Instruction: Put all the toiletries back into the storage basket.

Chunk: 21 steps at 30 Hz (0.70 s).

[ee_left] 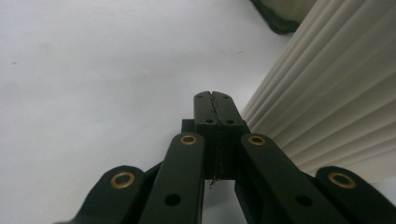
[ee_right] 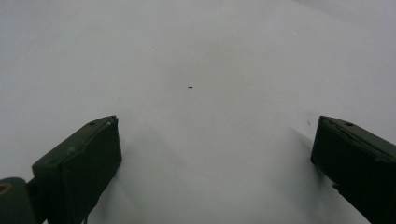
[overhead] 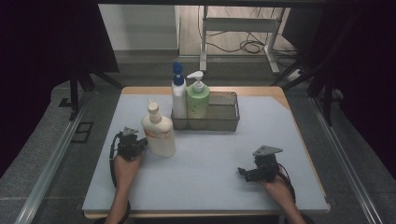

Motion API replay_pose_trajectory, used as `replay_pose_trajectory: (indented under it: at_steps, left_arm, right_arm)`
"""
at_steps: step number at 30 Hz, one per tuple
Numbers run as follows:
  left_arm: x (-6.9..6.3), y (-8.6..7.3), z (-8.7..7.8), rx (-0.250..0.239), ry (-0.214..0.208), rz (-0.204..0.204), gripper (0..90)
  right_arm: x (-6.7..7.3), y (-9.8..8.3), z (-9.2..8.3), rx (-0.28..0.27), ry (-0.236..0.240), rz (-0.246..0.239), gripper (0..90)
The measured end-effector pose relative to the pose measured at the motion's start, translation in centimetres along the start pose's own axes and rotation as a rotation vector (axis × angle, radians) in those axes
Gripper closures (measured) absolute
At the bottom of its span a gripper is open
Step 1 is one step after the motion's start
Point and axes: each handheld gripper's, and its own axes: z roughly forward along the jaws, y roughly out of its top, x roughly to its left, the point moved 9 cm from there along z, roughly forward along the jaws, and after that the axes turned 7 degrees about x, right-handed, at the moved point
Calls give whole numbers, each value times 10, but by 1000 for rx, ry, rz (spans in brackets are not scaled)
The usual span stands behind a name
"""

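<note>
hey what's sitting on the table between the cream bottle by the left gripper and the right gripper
Nothing: in the high view the mat lies bare between the cream bottle and the right gripper.

The table was evenly lit from above, while the room at left and right lay nearly black. Shadows on it were soft and short. The high view was slightly grainy. Both gripper views looked washed out and pale, with near parts blurred and faint shadows under the jaws.
</note>
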Motion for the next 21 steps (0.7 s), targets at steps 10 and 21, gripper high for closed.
replay_pose_trajectory:
  at_steps: [10,21]
  left_arm:
    - [-3,1,3,-1,13,-2,893]
    - [-18,6,10,2,0,23,894]
  right_arm:
    - [0,0,0,0,0,0,13]
    - [0,0,0,0,0,0,13]
